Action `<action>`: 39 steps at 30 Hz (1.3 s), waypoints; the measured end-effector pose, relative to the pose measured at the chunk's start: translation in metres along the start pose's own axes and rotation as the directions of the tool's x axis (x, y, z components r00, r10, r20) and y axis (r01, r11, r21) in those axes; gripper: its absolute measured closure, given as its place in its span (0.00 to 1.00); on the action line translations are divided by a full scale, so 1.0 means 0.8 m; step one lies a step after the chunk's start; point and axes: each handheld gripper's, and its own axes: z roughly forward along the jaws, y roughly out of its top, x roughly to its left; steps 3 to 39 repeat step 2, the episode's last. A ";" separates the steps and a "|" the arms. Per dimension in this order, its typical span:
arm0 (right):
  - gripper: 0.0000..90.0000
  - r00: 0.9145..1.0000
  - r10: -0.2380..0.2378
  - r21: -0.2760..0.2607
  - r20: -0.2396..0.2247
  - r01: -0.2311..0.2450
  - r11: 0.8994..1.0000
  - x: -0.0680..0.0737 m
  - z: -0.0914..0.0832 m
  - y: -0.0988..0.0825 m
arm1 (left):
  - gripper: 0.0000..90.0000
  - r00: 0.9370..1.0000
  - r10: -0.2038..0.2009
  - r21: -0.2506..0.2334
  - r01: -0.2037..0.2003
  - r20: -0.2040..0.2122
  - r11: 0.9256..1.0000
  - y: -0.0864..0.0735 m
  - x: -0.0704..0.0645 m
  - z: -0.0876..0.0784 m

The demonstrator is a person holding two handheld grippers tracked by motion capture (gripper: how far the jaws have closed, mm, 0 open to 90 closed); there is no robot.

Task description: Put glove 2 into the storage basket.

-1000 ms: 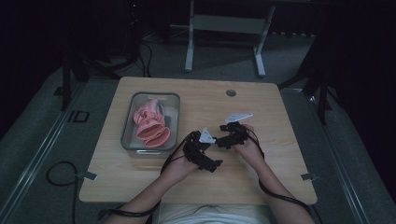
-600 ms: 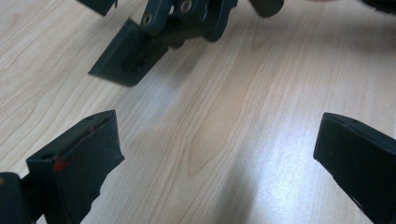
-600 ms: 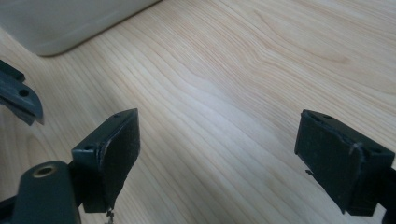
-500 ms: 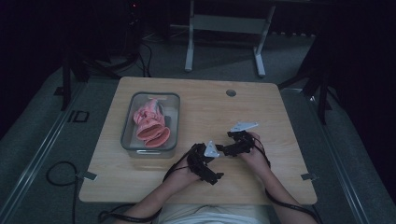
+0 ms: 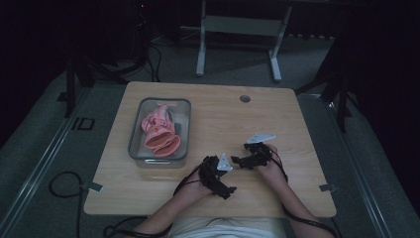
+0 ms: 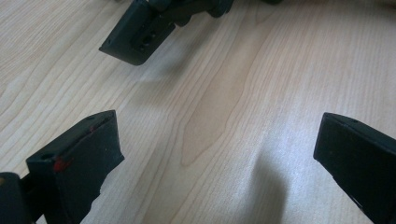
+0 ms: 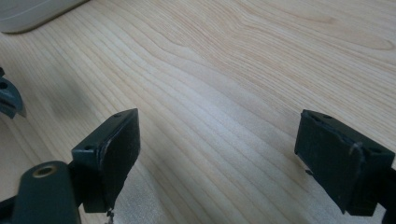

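Left claw (image 5: 232, 191): I held it spread, empty.
Right claw (image 5: 236, 160): spread, empty.
Risk: the two claws sat near; I judged a collision likely.

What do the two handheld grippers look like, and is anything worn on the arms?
Both the left gripper and the right gripper are black, each topped by a grey three-cornered plate and trailing a black cable. Their jaws are flat black blocks; a left fingertip carries small red marks. The forearms are bare, without sleeves.
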 end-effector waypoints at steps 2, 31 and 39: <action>0.16 1.000 -0.002 -0.002 -0.002 0.002 1.000 0.001 0.000 0.000 | 0.00 1.000 0.001 -0.004 -0.001 -0.003 1.000 -0.001 0.000 0.000; 0.16 1.000 -0.002 -0.002 -0.002 0.002 1.000 0.001 0.000 0.000 | 0.00 1.000 0.001 -0.004 -0.001 -0.003 1.000 -0.001 0.000 0.000; 0.16 1.000 -0.002 -0.002 -0.002 0.002 1.000 0.001 0.000 0.000 | 0.00 1.000 0.001 -0.004 -0.001 -0.003 1.000 -0.001 0.000 0.000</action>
